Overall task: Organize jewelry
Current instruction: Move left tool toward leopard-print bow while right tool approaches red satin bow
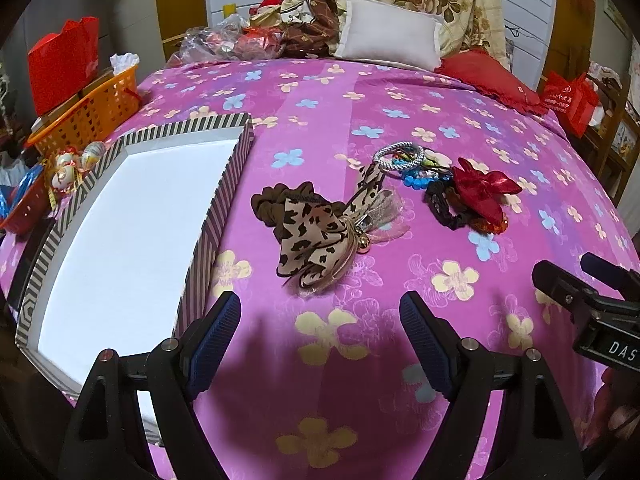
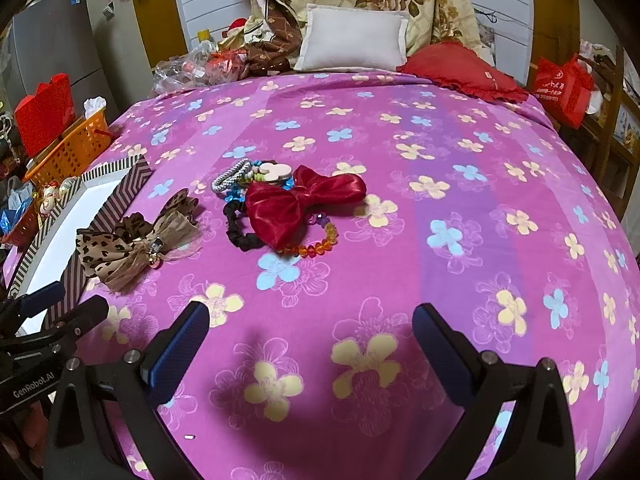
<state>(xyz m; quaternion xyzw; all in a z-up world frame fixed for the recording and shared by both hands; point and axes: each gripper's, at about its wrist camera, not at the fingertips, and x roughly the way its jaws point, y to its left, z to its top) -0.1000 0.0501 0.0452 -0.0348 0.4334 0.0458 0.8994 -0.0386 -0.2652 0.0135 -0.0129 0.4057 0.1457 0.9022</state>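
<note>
A leopard-print bow (image 1: 316, 236) (image 2: 132, 250) on a brown scrunchie lies on the pink flowered bedspread. Right of it sits a small heap: a red satin bow (image 1: 482, 190) (image 2: 296, 204), a black scrunchie (image 2: 236, 228), an orange bead bracelet (image 2: 316, 246), a silver hair tie (image 1: 398, 156) (image 2: 232, 174) and blue beads. A striped box (image 1: 120, 216) (image 2: 64, 220) with a white inside lies open at the left. My left gripper (image 1: 320, 336) is open, empty, short of the leopard bow. My right gripper (image 2: 310, 344) is open, empty, short of the heap.
An orange basket (image 1: 86, 110) (image 2: 70, 148) and a red bag (image 1: 62, 62) stand off the bed's left side. Pillows (image 1: 390, 36) (image 2: 352, 40) and a red cushion (image 2: 460, 68) line the far end. Another red bag (image 2: 562, 88) stands at the right.
</note>
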